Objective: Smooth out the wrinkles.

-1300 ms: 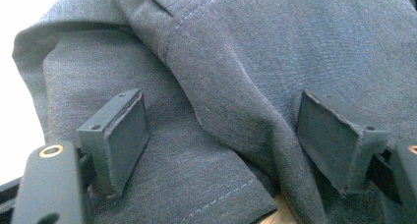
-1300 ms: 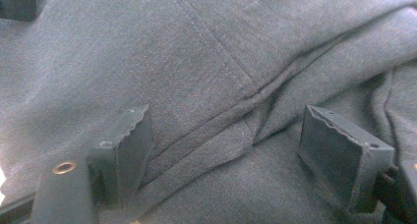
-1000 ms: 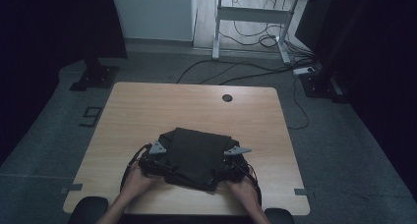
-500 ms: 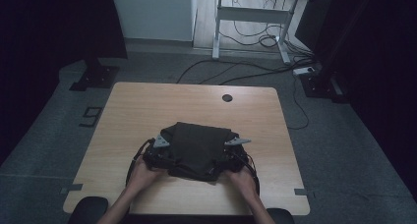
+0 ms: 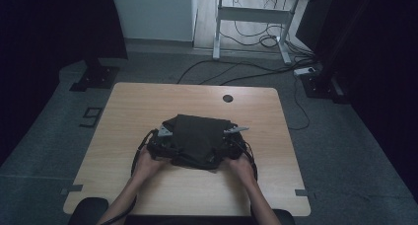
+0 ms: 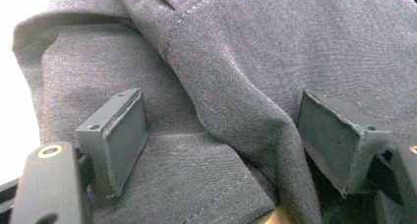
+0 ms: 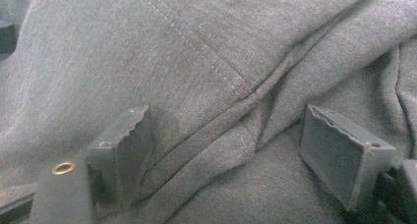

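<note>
A dark grey folded garment (image 5: 197,136) lies on the wooden table (image 5: 148,106), just in front of its middle. My left gripper (image 5: 165,142) is at the garment's left edge and my right gripper (image 5: 229,145) at its right edge, each held by a hand. In the left gripper view the left gripper (image 6: 221,116) is open, its pads wide apart over a raised fold of the cloth (image 6: 236,86). The right gripper (image 7: 226,121) is also open, with a stitched seam of the cloth (image 7: 211,135) running between its pads.
A small dark round hole (image 5: 227,98) sits near the table's far edge. Bare wood surrounds the garment. Beyond the table are cables on the floor (image 5: 246,72), a white desk frame (image 5: 251,18) and a dark stand base (image 5: 93,77).
Both hands, the grippers and the garment have shifted away from the front edge toward the table's middle. The garment looks more compact.
</note>
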Demonstrator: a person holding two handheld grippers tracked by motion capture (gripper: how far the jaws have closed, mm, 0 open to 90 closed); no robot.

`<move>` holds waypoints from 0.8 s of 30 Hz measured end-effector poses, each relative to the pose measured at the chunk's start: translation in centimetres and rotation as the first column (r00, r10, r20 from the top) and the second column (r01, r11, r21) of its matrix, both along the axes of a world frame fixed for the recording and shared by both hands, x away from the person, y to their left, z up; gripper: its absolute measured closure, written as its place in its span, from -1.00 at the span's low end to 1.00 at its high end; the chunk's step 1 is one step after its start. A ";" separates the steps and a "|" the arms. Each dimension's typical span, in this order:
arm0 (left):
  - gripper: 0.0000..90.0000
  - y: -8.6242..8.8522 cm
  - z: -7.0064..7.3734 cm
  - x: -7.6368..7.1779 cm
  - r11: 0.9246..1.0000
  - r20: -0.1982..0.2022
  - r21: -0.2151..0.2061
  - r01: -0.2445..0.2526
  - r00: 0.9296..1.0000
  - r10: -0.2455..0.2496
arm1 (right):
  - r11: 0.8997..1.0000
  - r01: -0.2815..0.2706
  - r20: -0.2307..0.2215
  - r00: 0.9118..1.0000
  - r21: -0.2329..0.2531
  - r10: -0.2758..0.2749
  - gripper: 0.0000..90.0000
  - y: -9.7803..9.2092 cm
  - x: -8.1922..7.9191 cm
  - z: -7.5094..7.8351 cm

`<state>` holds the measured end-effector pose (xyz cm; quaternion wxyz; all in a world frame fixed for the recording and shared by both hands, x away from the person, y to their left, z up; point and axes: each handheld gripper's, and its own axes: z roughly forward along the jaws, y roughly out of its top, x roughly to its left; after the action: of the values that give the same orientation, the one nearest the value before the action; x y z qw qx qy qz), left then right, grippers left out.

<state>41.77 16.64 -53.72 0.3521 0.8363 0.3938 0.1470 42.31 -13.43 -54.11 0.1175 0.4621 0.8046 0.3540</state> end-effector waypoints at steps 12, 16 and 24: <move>-0.58 -0.4 0.0 3.7 0.999 0.000 0.011 -0.040 0.999 0.040 | 0.999 0.034 0.005 0.999 -0.028 -0.034 -0.59 0.7 4.4 0.0; -0.58 -0.4 0.1 5.2 0.999 -0.004 0.015 -0.048 0.999 0.048 | 0.999 0.044 0.012 0.999 -0.029 -0.044 -0.59 0.9 5.6 0.0; -0.58 -0.7 0.2 7.7 0.997 -0.011 0.020 -0.074 0.997 0.074 | 0.997 0.069 0.018 0.998 -0.019 -0.068 -0.60 1.0 8.3 -0.1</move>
<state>49.51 15.94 -53.56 0.3362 0.8253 0.4250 0.1589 50.58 -12.44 -54.19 0.1409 0.4851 0.7906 0.3459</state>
